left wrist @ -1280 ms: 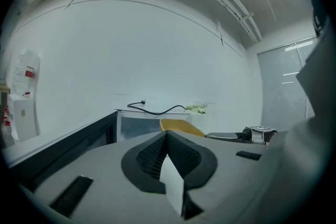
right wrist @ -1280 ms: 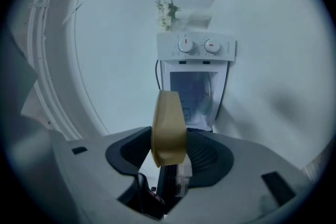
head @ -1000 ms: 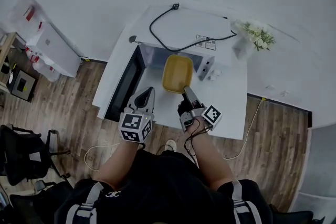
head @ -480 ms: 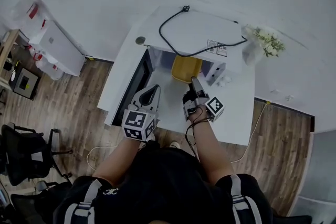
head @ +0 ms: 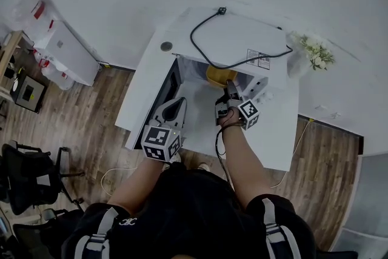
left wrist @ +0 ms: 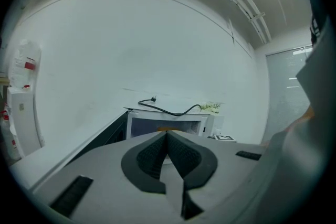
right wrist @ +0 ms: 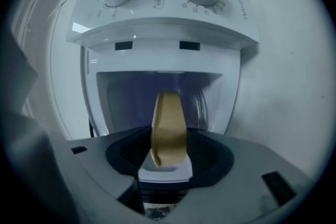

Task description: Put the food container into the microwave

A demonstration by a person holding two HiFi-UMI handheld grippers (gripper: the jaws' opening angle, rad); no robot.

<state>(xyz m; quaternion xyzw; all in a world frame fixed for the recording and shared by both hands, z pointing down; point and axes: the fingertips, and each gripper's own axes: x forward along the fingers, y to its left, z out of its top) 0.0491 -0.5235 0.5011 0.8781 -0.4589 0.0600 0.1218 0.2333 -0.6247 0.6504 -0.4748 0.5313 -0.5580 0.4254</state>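
Yellow container, probably inside microwave

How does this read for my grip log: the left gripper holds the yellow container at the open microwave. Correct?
No. It is the right gripper that holds the yellow container at the open microwave, as the right gripper view shows. The left gripper is shut and empty.
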